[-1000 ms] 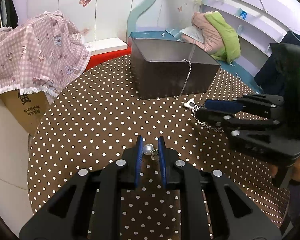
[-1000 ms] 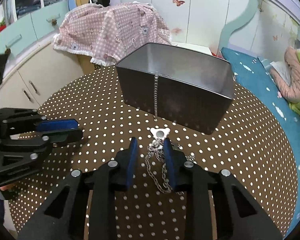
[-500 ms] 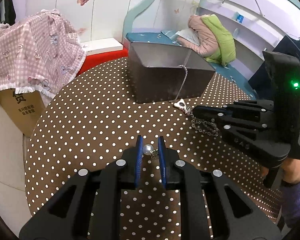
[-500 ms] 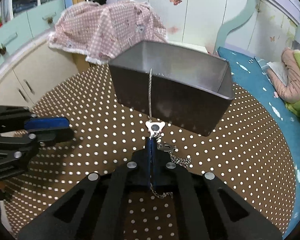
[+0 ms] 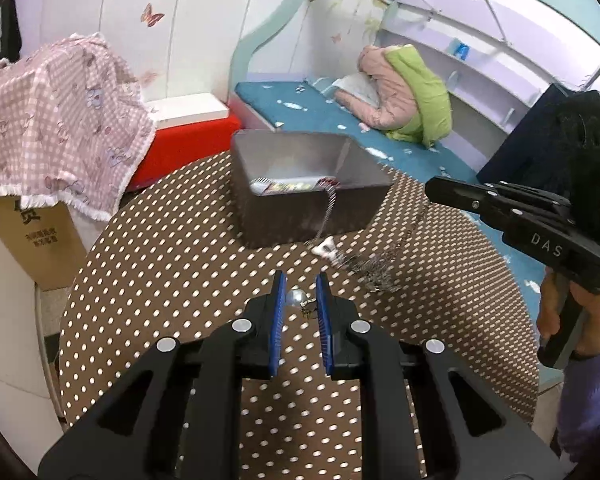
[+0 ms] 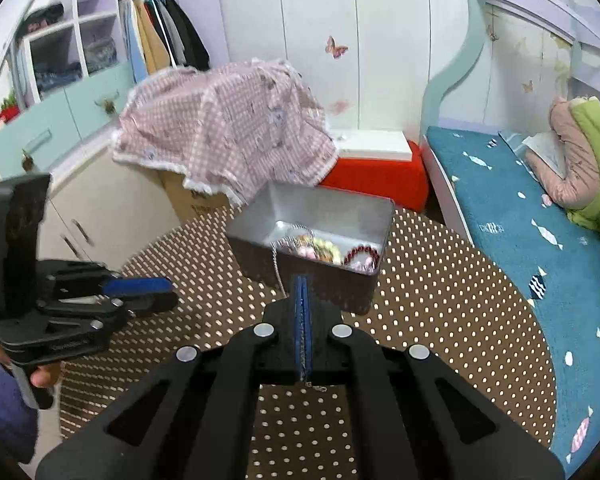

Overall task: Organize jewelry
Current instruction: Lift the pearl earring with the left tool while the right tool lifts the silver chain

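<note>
A grey metal box (image 5: 308,196) stands on the brown polka-dot table (image 5: 172,280); it also shows in the right wrist view (image 6: 332,216), with beaded bracelets (image 6: 332,252) inside. My right gripper (image 6: 302,284) is shut on a silver chain (image 6: 278,268) and holds it raised in front of the box; the chain drapes over the box's near wall. From the left wrist view the chain (image 5: 364,268) trails up toward the right gripper (image 5: 436,190). My left gripper (image 5: 301,294) is open around a pearl earring (image 5: 296,298) lying on the table.
A pink checked cloth (image 6: 228,132) covers a cardboard box behind the table. A red box with a white lid (image 6: 376,168) and a blue bed (image 6: 520,220) stand beyond. The table's edge curves close on the left and right.
My right gripper closed on the chain and lifted it up off the table toward the box. The left gripper stayed open around the pearl earring.
</note>
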{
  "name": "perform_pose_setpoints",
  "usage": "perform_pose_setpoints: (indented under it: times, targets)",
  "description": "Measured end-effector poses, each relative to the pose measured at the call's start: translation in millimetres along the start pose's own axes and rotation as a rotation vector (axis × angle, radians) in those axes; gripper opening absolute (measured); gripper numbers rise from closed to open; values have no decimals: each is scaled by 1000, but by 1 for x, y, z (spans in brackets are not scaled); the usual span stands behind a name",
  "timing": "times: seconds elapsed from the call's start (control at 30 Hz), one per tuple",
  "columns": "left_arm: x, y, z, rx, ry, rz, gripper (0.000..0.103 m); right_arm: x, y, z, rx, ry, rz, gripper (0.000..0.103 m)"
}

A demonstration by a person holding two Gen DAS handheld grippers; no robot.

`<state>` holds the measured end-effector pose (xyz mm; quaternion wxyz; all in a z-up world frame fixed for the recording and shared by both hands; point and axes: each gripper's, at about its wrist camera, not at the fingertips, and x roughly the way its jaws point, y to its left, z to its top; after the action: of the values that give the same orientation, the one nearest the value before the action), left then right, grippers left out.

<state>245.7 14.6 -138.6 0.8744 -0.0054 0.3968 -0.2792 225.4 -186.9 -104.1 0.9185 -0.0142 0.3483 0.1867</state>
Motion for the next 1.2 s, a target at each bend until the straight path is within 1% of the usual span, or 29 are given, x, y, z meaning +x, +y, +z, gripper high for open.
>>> perform_pose_setpoints:
  times: [0.17, 0.3, 0.33, 0.37, 0.4, 0.43, 0.47, 0.5, 0.53, 0.57, 0.67, 0.7, 0.83, 0.9, 0.93, 0.97, 1.07, 1.2]
  targets:
    - [-15, -14, 30, 31, -37, -42, 15, -32, 1, 28, -27, -71, -3, 0]
    - [-23, -23, 55, 62, -62, -44, 15, -58, 5, 54, -59, -129, -16, 0]
    - [-24, -24, 59, 65, -65, -44, 15, -61, 5, 58, -60, -120, -13, 0]
    - [-24, -24, 63, 64, -67, -39, 15, -56, 4, 61, -53, -71, 3, 0]
    - [-24, -24, 64, 63, -66, -35, 15, -51, 2, 60, -45, -48, 15, 0]
    - [-24, -23, 64, 63, -63, -35, 15, -44, 2, 56, -45, -34, 6, 4]
    - [-23, -23, 61, 63, -59, -34, 15, -32, 1, 48, -53, 13, -17, 18]
    - [-21, -23, 59, 65, -55, -33, 15, -20, -2, 39, -39, 58, -14, 25]
    - [-20, -22, 57, 63, -50, -33, 15, -9, -5, 30, -18, 79, -8, 37]
    - [-17, -21, 53, 60, -39, -35, 15, 6, -7, 18, -12, 114, -18, 39]
    - [-9, -20, 42, 61, -14, -33, 15, 45, -14, -16, 23, 206, -13, 39]
    - [-6, -19, 39, 59, -7, -34, 15, 55, -13, -25, 18, 227, -20, 38]
    - [3, -15, 30, 49, 17, -35, 15, 75, -7, -42, 4, 258, -31, 38]
    - [6, -14, 27, 48, 25, -38, 15, 80, -6, -44, -2, 257, -50, 24]
    - [7, -14, 26, 48, 27, -39, 16, 80, -5, -44, 4, 253, -31, 15]
    - [8, -14, 25, 48, 29, -39, 16, 82, -6, -43, 9, 254, -23, 14]
    - [11, -11, 23, 46, 37, -42, 15, 80, -6, -41, 1, 244, -17, 6]
    - [11, -9, 24, 44, 34, -47, 15, 60, -8, -35, 11, 200, 6, 5]
